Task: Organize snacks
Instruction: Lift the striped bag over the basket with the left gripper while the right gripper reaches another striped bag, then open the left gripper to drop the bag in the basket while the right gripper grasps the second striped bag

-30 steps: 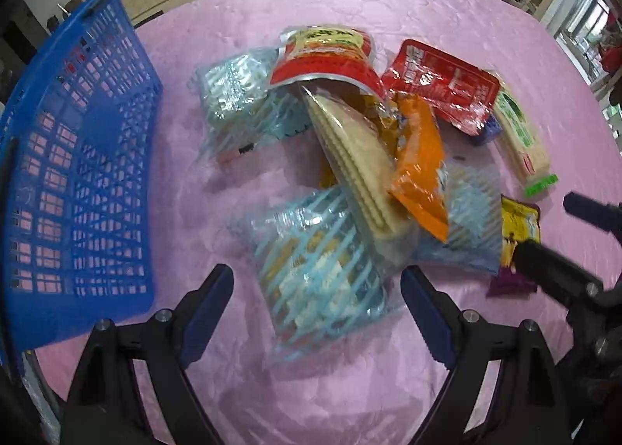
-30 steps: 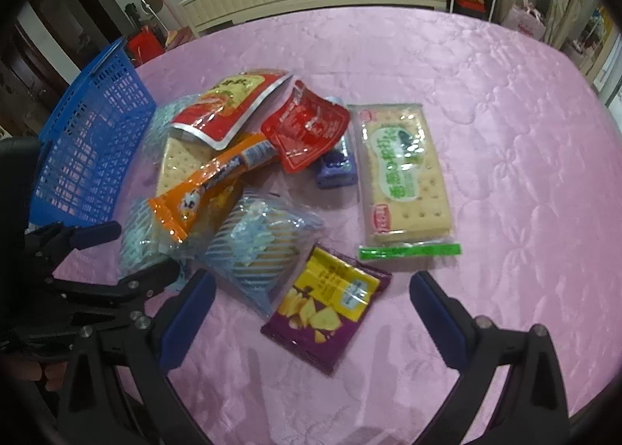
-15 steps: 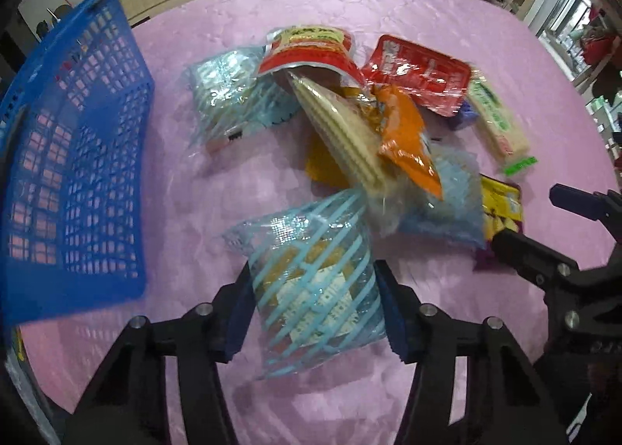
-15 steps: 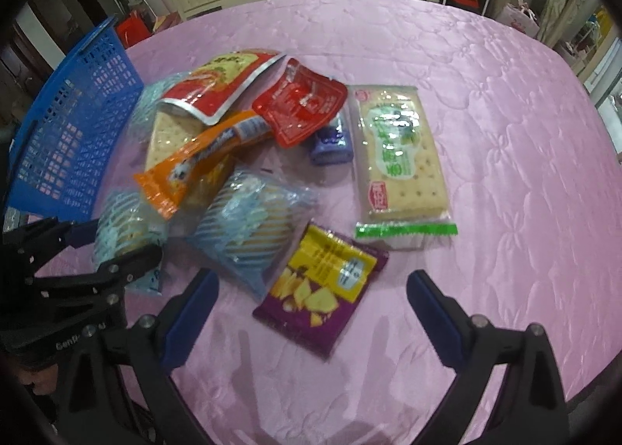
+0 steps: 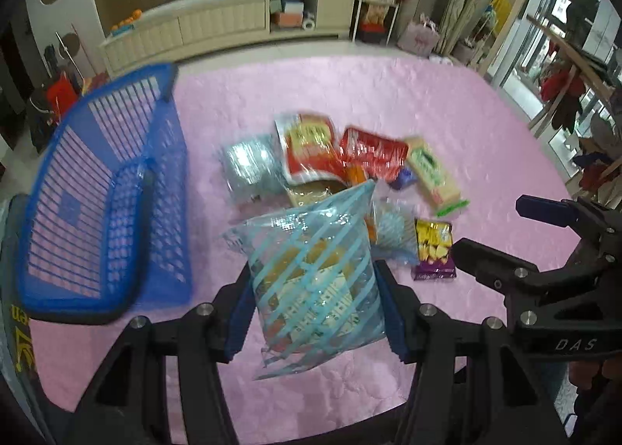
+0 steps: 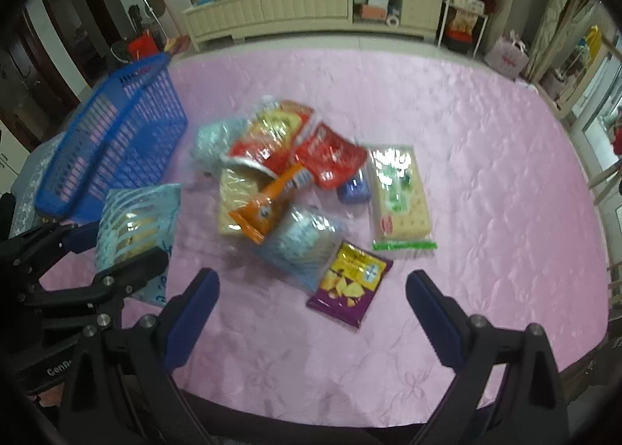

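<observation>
- Currently, left gripper (image 5: 315, 313): clamped on a striped bag (image 5: 317, 281), one blue pad on each side; bag hangs clear of the table (image 5: 486, 126), its sealed end toward the camera.
- Striped bag, contents: pale biscuits or cakes under clear film with light-blue diagonal bands; printing too blurred to read.
- Right gripper (image 6: 311, 313): jaws wide apart, nothing between them; it hangs over the near edge of the table, purple chip packet (image 6: 350, 283) just ahead of it.
- Table: covered in a pink quilted cloth.
- Basket (image 5: 105, 204): blue plastic lattice, at the left edge of the table, open side up; inside, only the pink cloth shows through the lattice.
- Snack heap, middle of the table, pieces overlapping:
- Second striped bag (image 6: 301, 245), touching the chip packet.
- Orange packet (image 6: 272, 204), lying across a pale wafer pack (image 6: 231, 192).
- Two red pouches, one with a yellow label (image 6: 272, 134), one plain red (image 6: 330, 157), side by side at the far side of the heap.
- Third blue-striped bag (image 6: 212, 140), on the basket side of the heap.
- Small blue packet (image 6: 353, 188), between the plain red pouch and the cracker pack.
- Cracker pack (image 6: 398, 196): green-and-white label, green strip at its near end, on the right side of the heap.
</observation>
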`<state>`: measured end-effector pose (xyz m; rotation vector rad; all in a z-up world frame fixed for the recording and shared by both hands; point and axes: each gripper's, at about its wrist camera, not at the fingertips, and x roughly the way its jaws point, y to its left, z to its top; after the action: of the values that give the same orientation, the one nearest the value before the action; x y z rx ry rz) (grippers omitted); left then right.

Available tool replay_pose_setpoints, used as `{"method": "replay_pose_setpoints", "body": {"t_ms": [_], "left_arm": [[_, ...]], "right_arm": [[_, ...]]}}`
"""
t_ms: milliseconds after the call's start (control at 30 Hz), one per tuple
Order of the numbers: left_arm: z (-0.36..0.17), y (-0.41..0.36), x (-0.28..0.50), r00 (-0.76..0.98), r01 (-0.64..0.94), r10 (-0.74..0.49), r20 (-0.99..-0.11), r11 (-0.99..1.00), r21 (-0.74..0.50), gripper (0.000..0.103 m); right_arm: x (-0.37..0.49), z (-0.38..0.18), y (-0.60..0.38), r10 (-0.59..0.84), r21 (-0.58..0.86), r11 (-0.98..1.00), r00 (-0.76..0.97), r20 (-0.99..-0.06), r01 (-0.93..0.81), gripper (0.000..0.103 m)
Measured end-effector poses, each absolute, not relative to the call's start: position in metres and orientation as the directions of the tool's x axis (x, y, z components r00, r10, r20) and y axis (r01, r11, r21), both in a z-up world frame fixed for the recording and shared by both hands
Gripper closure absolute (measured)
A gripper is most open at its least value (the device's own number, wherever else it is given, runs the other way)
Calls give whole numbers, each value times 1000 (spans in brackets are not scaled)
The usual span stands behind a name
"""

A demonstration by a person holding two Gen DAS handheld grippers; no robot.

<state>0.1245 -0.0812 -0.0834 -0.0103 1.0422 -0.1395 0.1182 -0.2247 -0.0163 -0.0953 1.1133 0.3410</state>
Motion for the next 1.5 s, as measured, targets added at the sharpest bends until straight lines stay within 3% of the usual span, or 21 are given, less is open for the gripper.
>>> {"method": "replay_pose_setpoints", "body": {"t_ms": [267, 467, 633, 1000, 1233, 1500], "left_arm": [[-26, -38, 120, 568, 99, -90, -818, 994, -41, 49], [-8, 6, 134, 571, 32, -55, -819, 998, -44, 48], [-10, 34, 150, 547, -20, -18, -837, 999, -34, 48], [-25, 96, 176, 511, -112, 27, -859, 993, -35, 48], [-49, 123, 197, 475, -146, 24, -880, 988, -51, 48], [-68, 129, 222, 459, -114, 35, -888, 993, -20, 48]], "right_arm": [[132, 25, -182, 284, 93, 910, 444, -850, -403, 5], [157, 28, -142, 339, 136, 875, 387, -858, -464, 5], [186, 1, -107, 360, 186, 848, 281, -890, -497, 14], [245, -63, -69, 337, 236, 845, 135, -932, -481, 15], [270, -101, -52, 339, 279, 843, 51, -940, -459, 22], [281, -129, -32, 274, 221, 856, 46, -961, -468, 22]]}}
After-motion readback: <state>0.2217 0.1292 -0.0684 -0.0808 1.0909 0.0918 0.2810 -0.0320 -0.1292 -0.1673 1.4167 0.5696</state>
